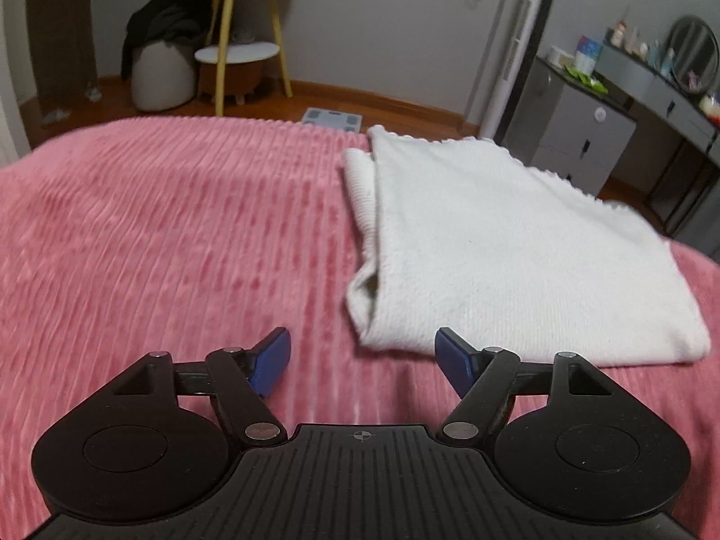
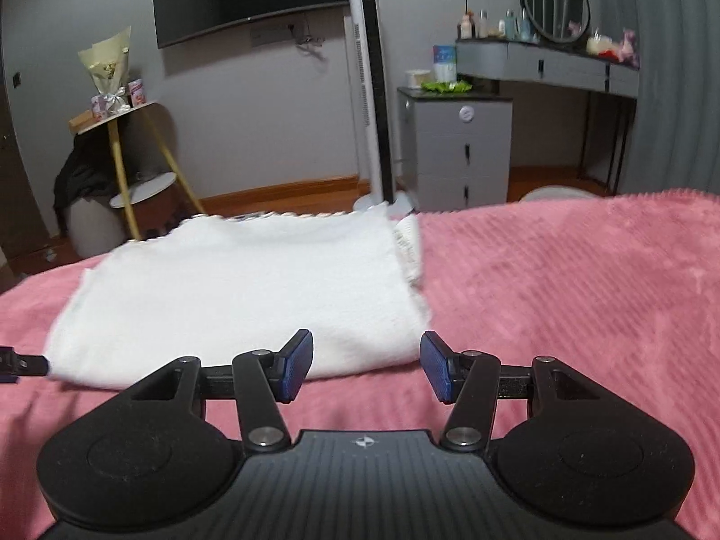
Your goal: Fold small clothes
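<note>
Sweater, white and folded, lies on the pink blanket at two o'clock in the left view, its far edge blurred; left gripper spread, empty. Right view: sweater at eleven o'clock, right gripper spread, empty.

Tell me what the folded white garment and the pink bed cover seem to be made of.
White garment: apparently a soft knit, perhaps cotton; matte, with fine ribbing and a scalloped edge.
Pink bed cover: seemingly plush fleece or corduroy-like velour; raised parallel ridges with a slight sheen.
</note>
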